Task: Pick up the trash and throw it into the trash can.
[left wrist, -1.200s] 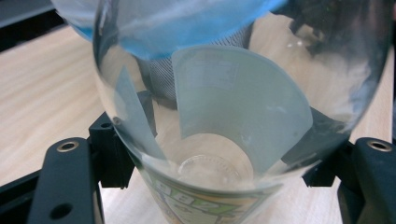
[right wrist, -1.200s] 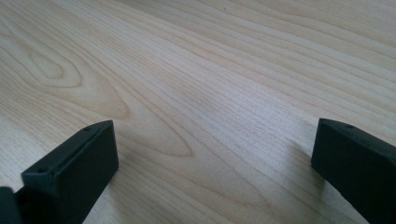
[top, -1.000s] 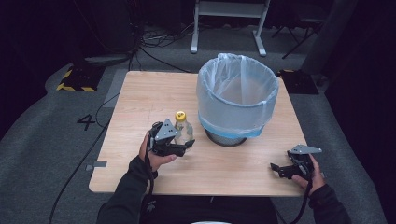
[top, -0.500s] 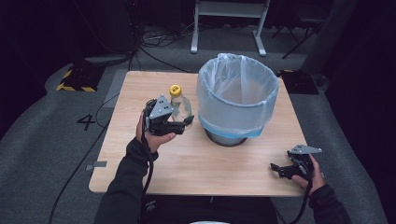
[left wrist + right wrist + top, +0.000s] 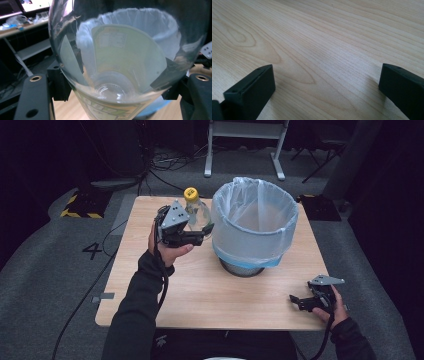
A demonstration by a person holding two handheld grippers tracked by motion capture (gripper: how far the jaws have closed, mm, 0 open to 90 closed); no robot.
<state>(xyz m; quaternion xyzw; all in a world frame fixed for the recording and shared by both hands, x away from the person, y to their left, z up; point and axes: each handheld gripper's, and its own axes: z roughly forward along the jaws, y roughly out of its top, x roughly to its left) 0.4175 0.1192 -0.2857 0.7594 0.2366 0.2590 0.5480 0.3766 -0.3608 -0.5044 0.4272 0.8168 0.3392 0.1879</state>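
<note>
Lifted higher since before, clear bottle (image 5: 196, 213) clamped in left hand-held gripper (image 5: 200, 234) beside lined bin (image 5: 253, 227), right hand-held gripper (image 5: 299, 301) spread apart on table (image 5: 210, 290).

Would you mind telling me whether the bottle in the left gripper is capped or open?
Capped: the clear plastic bottle held by the left gripper has its yellow cap on top.

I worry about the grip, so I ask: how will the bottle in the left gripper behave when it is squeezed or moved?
The bottle looks clear and empty, so probably light. Its thin wall may dent where the left gripper squeezes it. The smooth round plastic could slip or turn between the jaws, and set down on its side it would likely roll.
</note>
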